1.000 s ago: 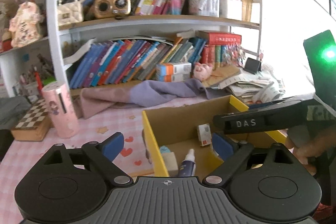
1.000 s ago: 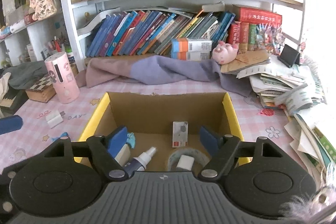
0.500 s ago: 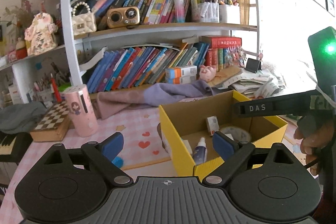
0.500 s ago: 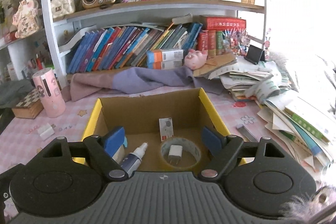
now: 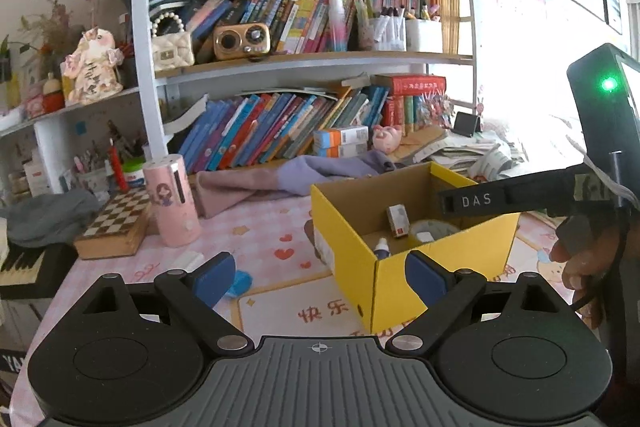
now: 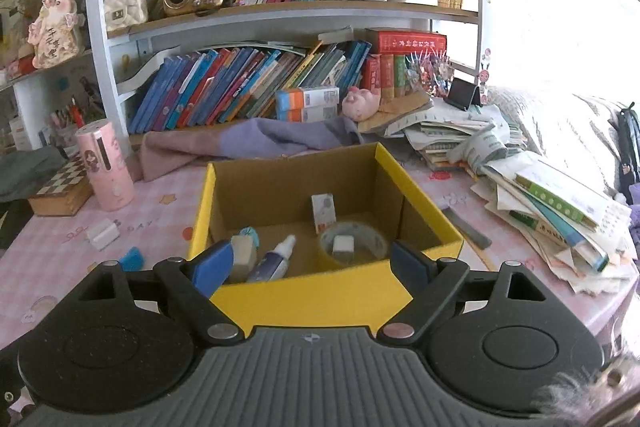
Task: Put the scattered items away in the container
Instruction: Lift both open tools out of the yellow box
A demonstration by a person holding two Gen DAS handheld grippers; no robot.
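The yellow cardboard box (image 6: pixel 336 293) stands on the pink table just beyond my right gripper (image 6: pixel 312 263). That gripper's jaws are opening and nothing is between them. Inside the box lie a spray bottle (image 6: pixel 274 259), a tape roll (image 6: pixel 354 243) around a white cube (image 6: pixel 343 244), a small white carton (image 6: pixel 323 211) and a sponge (image 6: pixel 244 251). A white plug (image 6: pixel 103 233) and a blue item (image 6: pixel 131 259) lie on the table left of the box. My left gripper (image 5: pixel 319 277) is open and empty, with the box (image 5: pixel 360 239) ahead to its right and the blue item (image 5: pixel 240 283) by its left finger.
A pink cylinder (image 6: pixel 106 167) and a chessboard box (image 6: pixel 60 187) stand at the left. Purple cloth (image 6: pixel 260 143) lies behind the box under the bookshelf. A pile of papers (image 6: pixel 540 195) fills the right side. A metal ruler (image 6: pixel 466 227) lies right of the box. A hand (image 5: pixel 580 251) holds the right gripper.
Both grippers have drawn back from the box, which now looks farther off. The right gripper's jaws have spread wider. The white cube stays inside the tape roll.
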